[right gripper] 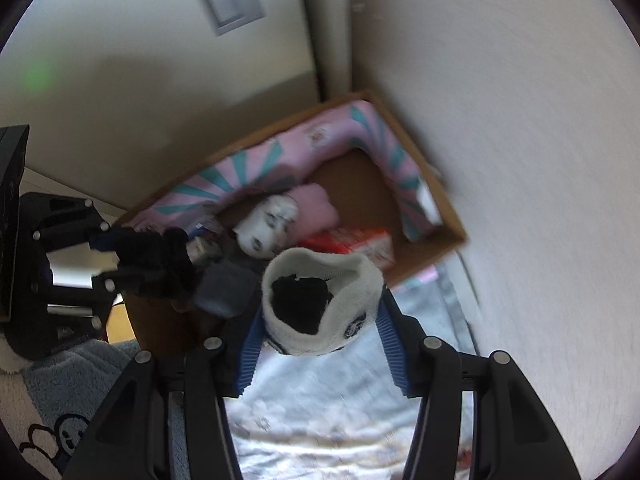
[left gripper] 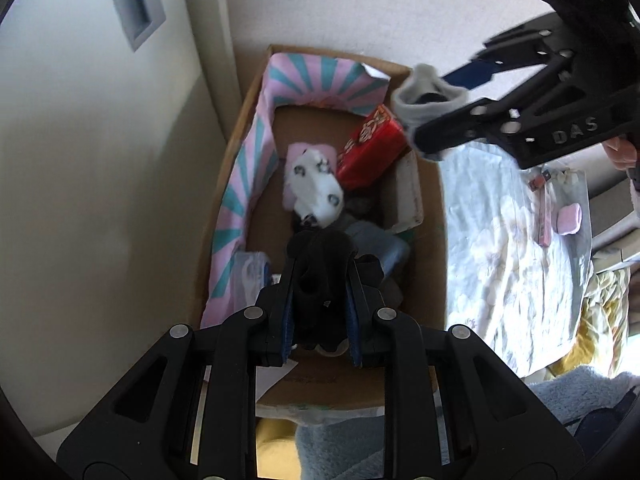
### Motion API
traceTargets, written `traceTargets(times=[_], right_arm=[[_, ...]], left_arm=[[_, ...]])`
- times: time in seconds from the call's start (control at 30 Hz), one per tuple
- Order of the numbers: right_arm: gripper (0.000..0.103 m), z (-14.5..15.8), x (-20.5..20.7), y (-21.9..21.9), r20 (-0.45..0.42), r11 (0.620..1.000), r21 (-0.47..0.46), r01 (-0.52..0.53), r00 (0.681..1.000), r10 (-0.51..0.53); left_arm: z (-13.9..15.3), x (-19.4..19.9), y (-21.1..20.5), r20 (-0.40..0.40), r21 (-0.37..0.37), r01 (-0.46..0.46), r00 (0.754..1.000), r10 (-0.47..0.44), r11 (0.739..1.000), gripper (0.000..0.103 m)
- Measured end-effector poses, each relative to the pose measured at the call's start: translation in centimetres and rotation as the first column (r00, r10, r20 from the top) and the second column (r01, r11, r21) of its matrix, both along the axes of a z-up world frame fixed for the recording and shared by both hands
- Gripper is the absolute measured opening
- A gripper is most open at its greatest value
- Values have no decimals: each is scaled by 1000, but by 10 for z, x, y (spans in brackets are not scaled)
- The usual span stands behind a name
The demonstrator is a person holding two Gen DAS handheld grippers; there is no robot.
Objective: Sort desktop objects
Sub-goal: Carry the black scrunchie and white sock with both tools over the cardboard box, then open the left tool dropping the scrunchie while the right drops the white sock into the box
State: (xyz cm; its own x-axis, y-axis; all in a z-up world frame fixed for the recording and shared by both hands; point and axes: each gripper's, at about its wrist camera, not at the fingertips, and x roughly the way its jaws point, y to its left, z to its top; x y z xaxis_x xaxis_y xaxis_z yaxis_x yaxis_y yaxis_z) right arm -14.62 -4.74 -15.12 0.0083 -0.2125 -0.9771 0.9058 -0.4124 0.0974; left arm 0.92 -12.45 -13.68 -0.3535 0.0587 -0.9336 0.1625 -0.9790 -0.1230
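both loads are at the cardboard box (left gripper: 434, 216), ready to drop. the left gripper (left gripper: 320, 280), clamped tight on a black sock (left gripper: 320, 256), hangs over the box; the right gripper (right gripper: 320, 312), part open, grips a white sock roll (right gripper: 344, 276) above its near rim. next, likely release inside.

It is a home bedroom: a floral bedsheet (left gripper: 516, 248), a fleece blanket (right gripper: 52, 392), and a cardboard box (left gripper: 434, 240) by plain walls.

- 1 cardboard box (left gripper: 430, 240)
- 2 grippers: left gripper (left gripper: 320, 304), right gripper (right gripper: 320, 328)
- 1 red carton (left gripper: 370, 150)
- 1 black sock bundle (left gripper: 320, 280)
- 1 white sock bundle (right gripper: 320, 300)
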Motion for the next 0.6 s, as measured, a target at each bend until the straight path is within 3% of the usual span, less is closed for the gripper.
traceTargets(times=[0.27,0.6], right_arm=[[50,-23,2,-38,31,999,34,-38,999,37],[53,-28,1,-43,42,998,60,-17,999,15]], left_arm=[[-11,1,-12,25,21,-1,1000,0,1000,19],[-10,-3,-12,24,33,19,1000,-20,999,21]])
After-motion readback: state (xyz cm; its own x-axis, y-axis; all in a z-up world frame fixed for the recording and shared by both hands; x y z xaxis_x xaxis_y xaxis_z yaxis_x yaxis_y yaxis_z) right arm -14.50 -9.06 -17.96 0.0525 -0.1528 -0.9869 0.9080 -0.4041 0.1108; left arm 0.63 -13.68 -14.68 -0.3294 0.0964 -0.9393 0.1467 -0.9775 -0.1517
